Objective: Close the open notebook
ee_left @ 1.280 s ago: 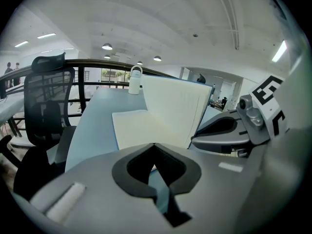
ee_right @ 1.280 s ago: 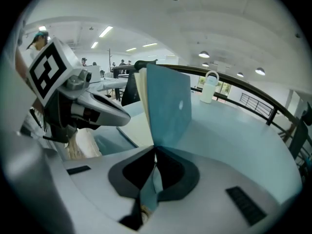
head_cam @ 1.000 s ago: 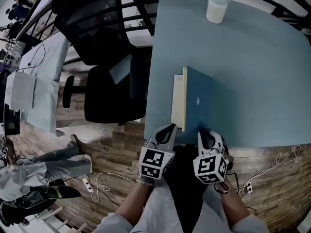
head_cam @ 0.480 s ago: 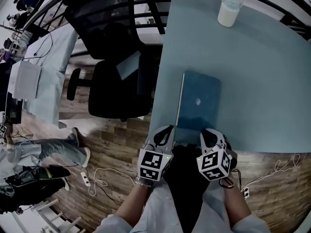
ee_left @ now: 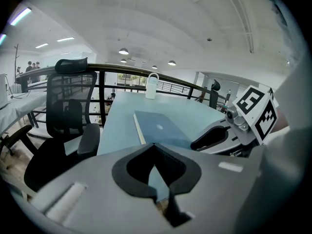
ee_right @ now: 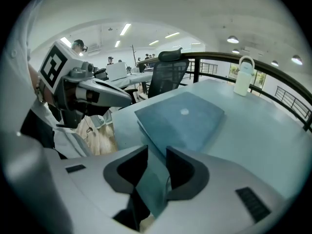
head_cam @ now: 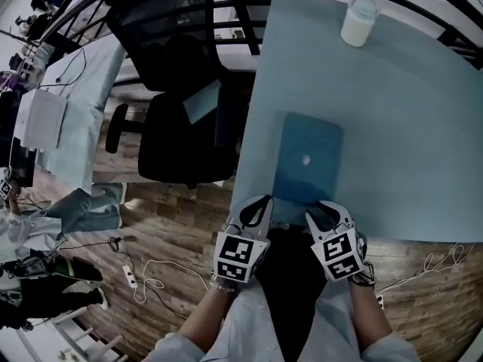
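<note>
**Setting:** open-plan office.

**Evidence:**
- Pale blue desk bearing a notebook and a white bottle.
- Black mesh swivel chair with headrest and armrests.
- Second desk to the left, with a white box on it.
- Black railing beyond the desk.
- High white ceiling with round lights and strip lights.
- Wood floor strewn with cables.
- People standing far back.

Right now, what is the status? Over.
Left gripper shut, empty. Right gripper jaws just opened, nothing between them. Notebook closed, flat on table. Nothing in the way.
</note>
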The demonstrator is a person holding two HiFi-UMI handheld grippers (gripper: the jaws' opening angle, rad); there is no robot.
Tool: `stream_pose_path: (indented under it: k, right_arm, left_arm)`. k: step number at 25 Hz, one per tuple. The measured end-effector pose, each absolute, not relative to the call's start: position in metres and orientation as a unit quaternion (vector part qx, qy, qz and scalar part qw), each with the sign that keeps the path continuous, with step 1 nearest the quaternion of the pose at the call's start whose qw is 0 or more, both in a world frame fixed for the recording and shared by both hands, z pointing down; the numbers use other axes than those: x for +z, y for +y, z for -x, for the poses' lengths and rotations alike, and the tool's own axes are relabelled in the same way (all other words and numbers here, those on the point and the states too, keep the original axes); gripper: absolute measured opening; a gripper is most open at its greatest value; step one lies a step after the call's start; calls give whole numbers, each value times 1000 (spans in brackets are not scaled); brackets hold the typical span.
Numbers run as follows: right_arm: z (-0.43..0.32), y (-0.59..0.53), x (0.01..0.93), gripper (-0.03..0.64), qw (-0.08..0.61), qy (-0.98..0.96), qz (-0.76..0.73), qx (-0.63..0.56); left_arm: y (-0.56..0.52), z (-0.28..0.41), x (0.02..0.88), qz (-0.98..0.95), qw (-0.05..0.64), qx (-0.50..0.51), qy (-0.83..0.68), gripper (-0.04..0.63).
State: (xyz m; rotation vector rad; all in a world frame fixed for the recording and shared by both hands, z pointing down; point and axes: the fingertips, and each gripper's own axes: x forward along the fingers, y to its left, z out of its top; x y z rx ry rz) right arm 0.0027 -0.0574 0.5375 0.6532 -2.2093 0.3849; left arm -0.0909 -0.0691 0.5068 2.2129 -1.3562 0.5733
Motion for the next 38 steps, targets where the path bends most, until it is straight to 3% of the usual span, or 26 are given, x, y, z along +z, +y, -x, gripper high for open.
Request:
stream_pose_path:
  k: [5, 8, 11, 16, 38]
  right_arm:
    - [-10, -55, 528, 98, 331, -872, -297, 203]
    - [-20, -60, 518, 27, 312, -868, -330, 198]
    - [-28, -66, 499, 5, 279, -869, -358, 199]
    - [-42, -76, 466, 0, 220, -875, -392, 180]
    - [-69, -92, 322, 0, 94, -885, -451, 71]
  left_arm:
    - [-72, 77, 491, -822, 224, 197, -486, 2]
    - [-79, 67, 478, -832, 210, 189, -478, 2]
    - [-82, 57, 466, -841, 197, 183, -469, 2]
    - [-86, 37, 443, -858, 185, 169, -447, 2]
    - [-86, -5, 324, -906, 67, 102, -405, 2]
